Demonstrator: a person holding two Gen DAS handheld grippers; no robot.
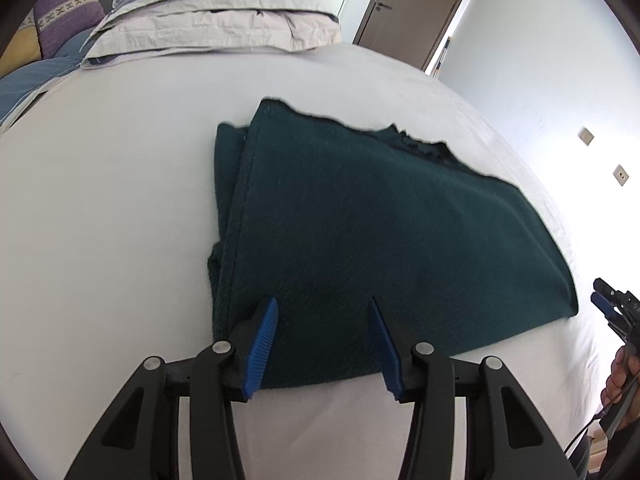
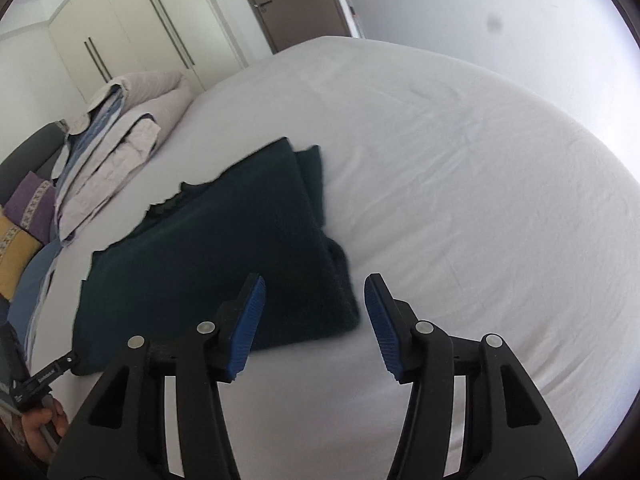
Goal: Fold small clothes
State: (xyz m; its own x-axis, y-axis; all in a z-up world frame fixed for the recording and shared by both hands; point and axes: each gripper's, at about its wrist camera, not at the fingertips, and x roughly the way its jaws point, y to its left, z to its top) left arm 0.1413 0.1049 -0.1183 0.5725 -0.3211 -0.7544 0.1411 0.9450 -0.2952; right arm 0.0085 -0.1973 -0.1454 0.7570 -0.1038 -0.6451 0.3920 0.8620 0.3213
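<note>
A dark green folded garment (image 1: 380, 232) lies flat on the white bed (image 1: 100, 220). My left gripper (image 1: 322, 308) is open and empty, its blue pads just above the garment's near edge. The right gripper shows at the far right of the left wrist view (image 1: 600, 300), beside the garment's right corner. In the right wrist view the garment (image 2: 224, 248) lies left of centre, and my right gripper (image 2: 314, 284) is open and empty over its near right corner. The left gripper's tip (image 2: 60, 364) touches the garment's near left corner there.
A stack of folded beige and blue bedding (image 1: 216, 12) and purple and yellow cushions (image 1: 68, 12) lie at the bed's far left. A brown door (image 1: 416, 4), a white wall with sockets (image 1: 587, 136) and wardrobes (image 2: 140, 28) stand beyond the bed.
</note>
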